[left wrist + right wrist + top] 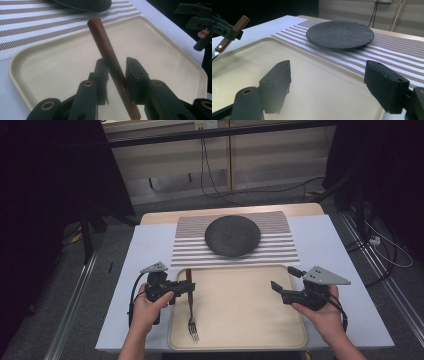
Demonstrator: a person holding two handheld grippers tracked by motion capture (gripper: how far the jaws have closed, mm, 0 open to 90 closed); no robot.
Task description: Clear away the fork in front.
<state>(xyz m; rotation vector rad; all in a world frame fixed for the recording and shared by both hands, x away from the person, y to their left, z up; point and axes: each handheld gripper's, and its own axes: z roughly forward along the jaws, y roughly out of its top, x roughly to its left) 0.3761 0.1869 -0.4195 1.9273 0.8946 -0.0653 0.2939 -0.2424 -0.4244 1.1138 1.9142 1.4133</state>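
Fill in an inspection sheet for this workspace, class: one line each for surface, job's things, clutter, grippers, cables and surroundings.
Surface: white table with a striped placemat at the far side and a beige tray at the near side.
Job's things: fork with a brown handle, over the tray's left part; dark round plate on the placemat.
Clutter: nothing seen.
Grippers: left gripper shut on the fork's handle; right gripper open, holding nothing, over the tray's right part.
Cables: black cable trails from the left gripper; more run over the floor beyond the table.
Surroundings: grey floor, pale wall panels, dark curtains at both sides.
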